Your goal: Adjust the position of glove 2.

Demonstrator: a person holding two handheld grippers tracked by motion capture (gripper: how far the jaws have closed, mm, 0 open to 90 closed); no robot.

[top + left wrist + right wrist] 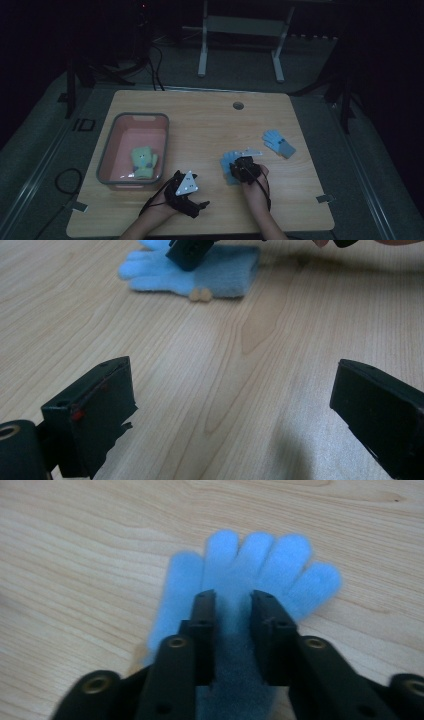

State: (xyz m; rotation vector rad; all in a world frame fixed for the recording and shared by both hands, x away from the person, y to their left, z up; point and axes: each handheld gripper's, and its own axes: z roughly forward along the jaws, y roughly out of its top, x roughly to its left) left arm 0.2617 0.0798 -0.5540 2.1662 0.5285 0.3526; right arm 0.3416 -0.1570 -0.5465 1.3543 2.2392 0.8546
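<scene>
A: Light-blue fleece: one glove (250,570), lying flat on the wooden bench (210,120), right of the pink tub (107,150), fingers spread.

B: Right gripper (232,602)?

A: Set down over the glove's palm, jaws narrowed to a slim gap with fleece between them; whether they pinch it, I cannot tell. In the high view it sits on the glove (231,167), well right of the tub.

B: Left gripper (235,390)?

A: Jaws wide apart, nothing between them, low over bare bench just right of the tub's near corner (192,192).

B: Other stock?

A: Second blue glove with grey cuff (279,142), farther right of the tub. Inside the tub, a yellow-green glove (143,161).
</scene>
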